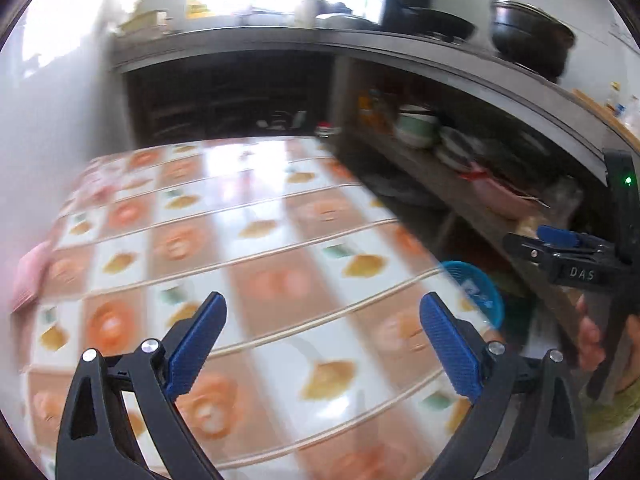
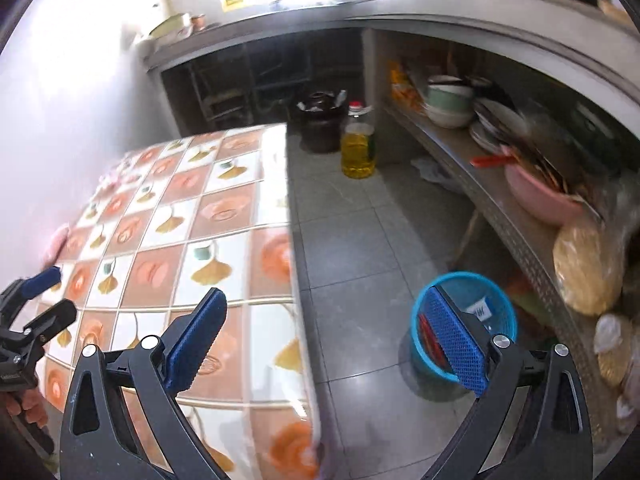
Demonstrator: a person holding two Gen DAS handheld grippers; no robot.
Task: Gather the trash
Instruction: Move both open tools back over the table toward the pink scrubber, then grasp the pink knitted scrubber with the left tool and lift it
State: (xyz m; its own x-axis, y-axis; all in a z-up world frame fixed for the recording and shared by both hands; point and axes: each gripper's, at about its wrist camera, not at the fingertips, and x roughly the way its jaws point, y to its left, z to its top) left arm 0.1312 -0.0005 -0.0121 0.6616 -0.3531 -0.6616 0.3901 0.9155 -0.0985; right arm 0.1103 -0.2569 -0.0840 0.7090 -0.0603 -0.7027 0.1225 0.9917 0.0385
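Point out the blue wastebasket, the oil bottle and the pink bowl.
blue wastebasket (image 2: 498,300): right wrist view, far rim.
oil bottle (image 2: 357,152): right wrist view, yellow body.
pink bowl (image 2: 536,196): right wrist view, outer wall.

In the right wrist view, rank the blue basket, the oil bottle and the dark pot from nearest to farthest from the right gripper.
From the right gripper:
1. Blue basket, on the floor just behind the right-hand finger.
2. Oil bottle, standing on the floor farther back, past the table's far corner.
3. Dark pot, just behind and left of the bottle, under the counter.
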